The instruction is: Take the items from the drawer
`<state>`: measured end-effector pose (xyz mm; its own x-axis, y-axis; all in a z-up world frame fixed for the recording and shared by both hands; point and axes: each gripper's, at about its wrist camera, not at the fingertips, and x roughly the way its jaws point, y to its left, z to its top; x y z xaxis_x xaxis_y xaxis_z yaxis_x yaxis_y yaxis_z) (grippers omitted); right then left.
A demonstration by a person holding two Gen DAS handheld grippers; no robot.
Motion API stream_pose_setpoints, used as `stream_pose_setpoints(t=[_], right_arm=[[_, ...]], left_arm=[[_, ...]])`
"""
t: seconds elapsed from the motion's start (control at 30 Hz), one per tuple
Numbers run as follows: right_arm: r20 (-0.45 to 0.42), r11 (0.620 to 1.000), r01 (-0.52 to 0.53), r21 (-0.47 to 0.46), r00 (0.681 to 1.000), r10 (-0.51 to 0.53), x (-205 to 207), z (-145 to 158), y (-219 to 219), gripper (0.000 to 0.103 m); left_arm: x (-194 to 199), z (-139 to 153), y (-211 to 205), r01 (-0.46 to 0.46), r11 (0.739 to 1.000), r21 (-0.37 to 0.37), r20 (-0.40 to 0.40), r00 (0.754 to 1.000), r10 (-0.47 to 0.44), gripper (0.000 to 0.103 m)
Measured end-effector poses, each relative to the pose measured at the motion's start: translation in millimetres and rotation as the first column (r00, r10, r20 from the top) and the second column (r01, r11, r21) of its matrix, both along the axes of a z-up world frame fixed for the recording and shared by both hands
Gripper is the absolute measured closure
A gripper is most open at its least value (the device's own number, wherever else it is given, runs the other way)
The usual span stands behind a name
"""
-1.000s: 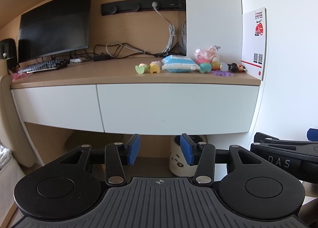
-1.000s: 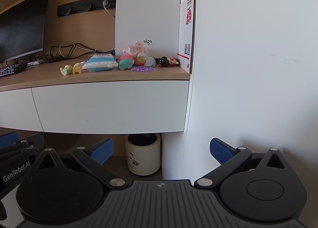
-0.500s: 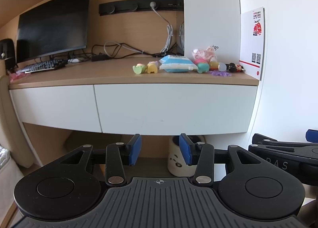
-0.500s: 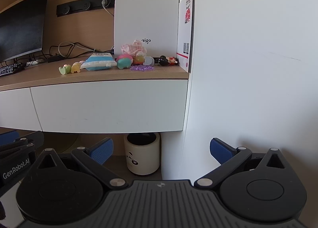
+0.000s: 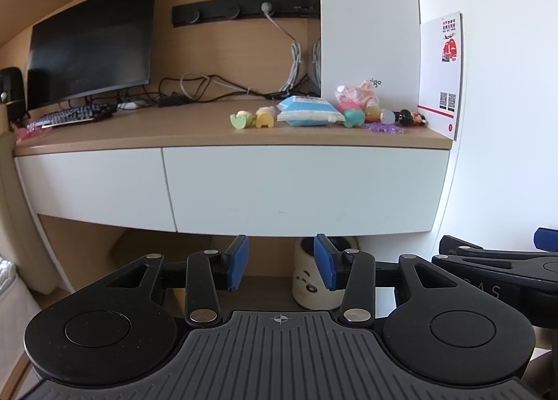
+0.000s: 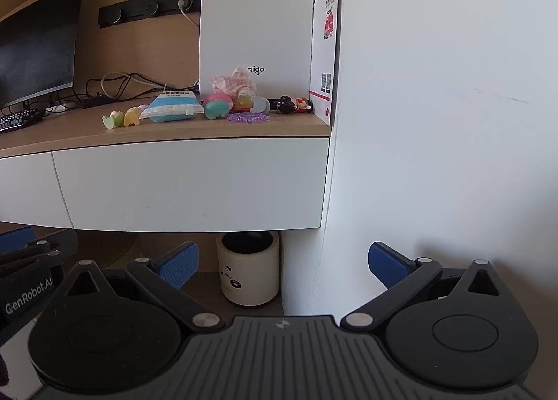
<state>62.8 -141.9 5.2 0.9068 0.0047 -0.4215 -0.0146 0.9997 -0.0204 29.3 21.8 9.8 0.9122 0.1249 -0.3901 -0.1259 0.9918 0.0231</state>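
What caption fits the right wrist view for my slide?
Right gripper open and empty below the closed white drawer, small toys lined up on the desk above.

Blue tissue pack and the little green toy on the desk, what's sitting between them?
A small yellow toy sits between the blue tissue pack and green toy, seen in both wrist views.

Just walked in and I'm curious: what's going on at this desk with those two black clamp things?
A person holds two hand-held grippers in front of a desk. The left gripper and right gripper are both open and empty, low down facing the wide white drawer, which is shut. Nothing is being touched. Small toys and a blue packet sit on the desktop above, and a white cup stands underneath.
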Motion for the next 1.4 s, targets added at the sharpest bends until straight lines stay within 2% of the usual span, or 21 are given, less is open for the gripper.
stream_pose_setpoints(t=[0.53,0.67,0.83,0.9,0.93,0.97,1.1,1.13,1.17,1.3,1.4], right_arm=[[-0.004,1.000,0.000,0.000,1.000,0.000,-2.7,-0.7,4.0,0.000],[-0.004,1.000,0.001,0.000,1.000,-0.001,-2.9,-1.0,4.3,0.000],[-0.005,1.000,0.003,-0.001,1.000,-0.003,-3.0,-1.9,4.3,0.000],[-0.006,1.000,0.005,-0.001,1.000,-0.005,-2.9,-2.6,4.1,0.000],[-0.007,1.000,0.007,0.000,1.000,-0.007,-2.4,-2.7,3.3,0.000],[-0.008,1.000,0.009,0.000,1.000,-0.009,-2.1,-2.5,2.9,0.000],[-0.009,1.000,0.020,0.011,1.000,-0.020,1.2,0.2,0.7,0.000],[-0.009,1.000,0.021,0.013,1.000,-0.020,2.2,0.8,0.3,0.000],[-0.008,1.000,0.021,0.013,1.000,-0.021,3.1,1.1,0.2,0.000],[-0.011,0.999,0.033,0.005,0.999,-0.033,8.5,0.4,-3.5,0.000],[-0.030,0.998,0.054,0.012,0.998,-0.054,16.6,-2.7,-9.1,0.000]], left_arm=[[-2.3,0.3,2.2,-0.007,1.000,0.004,0.004,1.000,0.007,0.060],[-2.2,0.0,1.5,-0.007,1.000,0.006,0.003,1.000,0.007,0.067],[-1.1,-1.0,1.0,-0.006,1.000,0.005,-0.001,1.000,0.006,0.068],[-0.7,-1.3,0.4,0.000,1.000,0.005,-0.004,1.000,0.000,0.077],[-0.3,-1.2,0.3,0.004,1.000,0.003,-0.004,1.000,-0.004,0.086],[-0.6,-0.8,0.9,0.007,1.000,-0.005,0.000,1.000,-0.007,0.088],[5.3,0.6,9.5,0.033,0.996,-0.077,-0.007,0.999,-0.034,0.089],[6.8,0.5,11.6,0.007,0.997,-0.081,-0.006,1.000,-0.007,0.090],[8.0,0.9,13.8,-0.010,0.997,-0.081,-0.001,1.000,0.010,0.090],[17.2,2.4,16.8,0.033,0.998,-0.050,0.017,0.999,-0.032,0.090],[30.8,0.0,14.3,0.041,0.999,-0.031,-0.018,0.999,-0.041,0.090]])
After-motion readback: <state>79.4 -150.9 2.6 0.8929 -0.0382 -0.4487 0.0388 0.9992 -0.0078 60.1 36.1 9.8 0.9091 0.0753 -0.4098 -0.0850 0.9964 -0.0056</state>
